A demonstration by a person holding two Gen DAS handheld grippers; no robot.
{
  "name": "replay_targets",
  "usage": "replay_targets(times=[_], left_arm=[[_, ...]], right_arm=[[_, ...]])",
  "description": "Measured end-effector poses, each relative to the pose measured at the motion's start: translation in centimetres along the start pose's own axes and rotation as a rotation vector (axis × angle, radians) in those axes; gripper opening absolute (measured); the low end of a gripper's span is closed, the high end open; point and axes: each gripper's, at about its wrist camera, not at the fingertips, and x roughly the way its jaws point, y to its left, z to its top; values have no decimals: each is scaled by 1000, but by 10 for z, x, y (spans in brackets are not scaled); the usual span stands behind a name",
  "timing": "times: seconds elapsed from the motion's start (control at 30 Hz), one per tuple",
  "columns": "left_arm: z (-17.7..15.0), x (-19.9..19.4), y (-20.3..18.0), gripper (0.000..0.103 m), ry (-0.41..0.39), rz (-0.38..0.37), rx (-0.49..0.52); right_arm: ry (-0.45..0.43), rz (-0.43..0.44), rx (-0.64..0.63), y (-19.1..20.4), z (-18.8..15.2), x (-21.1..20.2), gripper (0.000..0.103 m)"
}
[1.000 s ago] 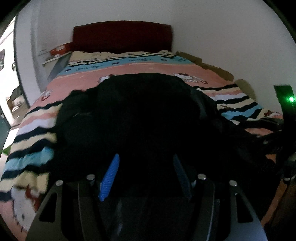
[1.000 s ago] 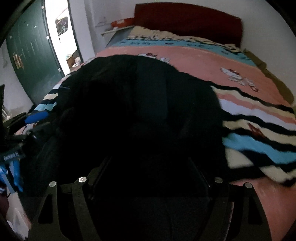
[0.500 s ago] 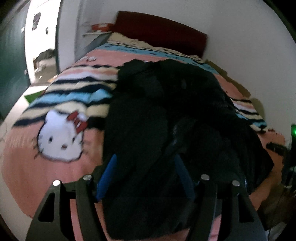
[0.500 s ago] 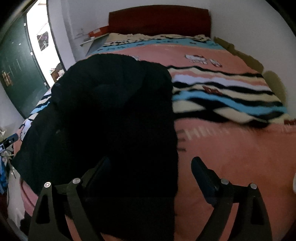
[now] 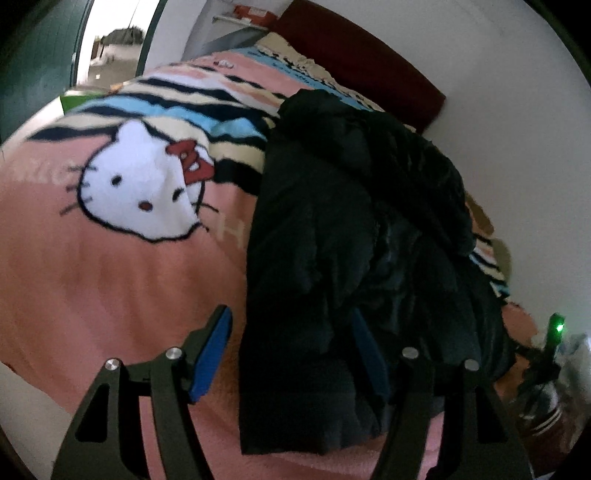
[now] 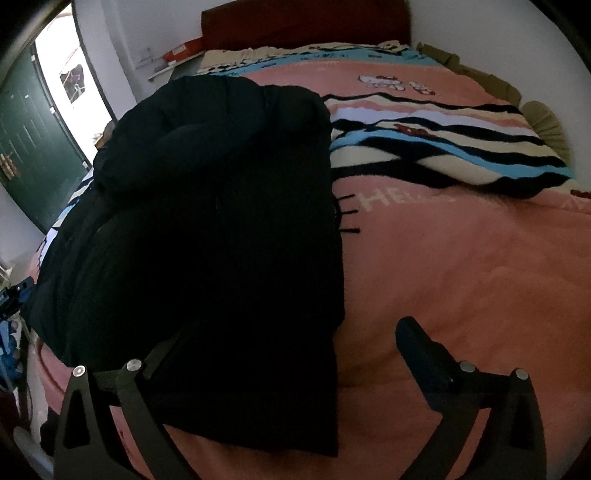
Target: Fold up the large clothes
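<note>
A black padded jacket (image 5: 351,229) lies lengthwise on the bed, bunched toward the headboard end. My left gripper (image 5: 290,317) is open over the jacket's near left edge. Its left blue pad (image 5: 210,354) hangs above the pink blanket, and the right pad (image 5: 369,354) is over the dark cloth. In the right wrist view the same jacket (image 6: 221,221) fills the left half. My right gripper (image 6: 291,328) straddles the jacket's right edge with its jaws opening wide. Its right fingertip (image 6: 410,332) is over bare blanket, and the left finger is lost against the black cloth.
A pink cartoon-cat blanket (image 5: 110,277) with black, white and blue stripes (image 6: 461,147) covers the bed. A dark red headboard (image 6: 306,26) stands against the white wall. A green door (image 6: 22,147) and a bright doorway are at the left. The other gripper's green light (image 5: 556,328) glows at the right edge.
The left gripper has swung from over the jacket's middle to its left edge, rolling as it went. The right gripper has shifted to the right edge, and its jaws have spread wider.
</note>
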Motion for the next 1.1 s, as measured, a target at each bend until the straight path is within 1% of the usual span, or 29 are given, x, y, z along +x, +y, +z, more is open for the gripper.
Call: replay_targets(times=[0.17, 0.3, 0.43, 0.53, 0.73, 0.8, 0.83, 0.9, 0.93, 0.97, 1.0, 1.07, 1.1], left_arm=[[-4, 17, 7, 65, 43, -49, -37], [-11, 32, 12, 65, 89, -131, -73], [-17, 41, 15, 65, 117, -178, -109], [-21, 41, 10, 65, 119, -197, -106], [-32, 35, 7, 65, 94, -220, -152], [-36, 32, 2, 65, 82, -231, -154], [-36, 32, 0, 64, 80, -232, -151], [-36, 31, -6, 64, 71, -228, -141], [-35, 31, -10, 64, 65, -228, -136], [-35, 31, -12, 64, 60, -229, -133], [-35, 30, -16, 63, 53, -229, -127], [-33, 32, -25, 60, 48, -224, -110], [-34, 31, -28, 55, 47, -221, -99]], right_arm=[[34, 28, 11, -1, -2, 12, 102], [67, 69, 30, -5, -2, 22, 102], [111, 116, 33, -5, -2, 34, 102], [137, 143, 18, -3, -2, 38, 102], [183, 199, -1, 1, -2, 43, 101], [189, 217, 1, 0, -1, 44, 97], [187, 229, 5, 0, -1, 43, 92], [180, 255, 13, -1, -1, 43, 81], [177, 273, 22, 0, -2, 43, 72], [173, 290, 32, 1, -2, 43, 64], [161, 297, 41, 4, -3, 42, 62], [145, 317, 47, 9, -4, 41, 48], [135, 323, 49, 11, -5, 40, 47]])
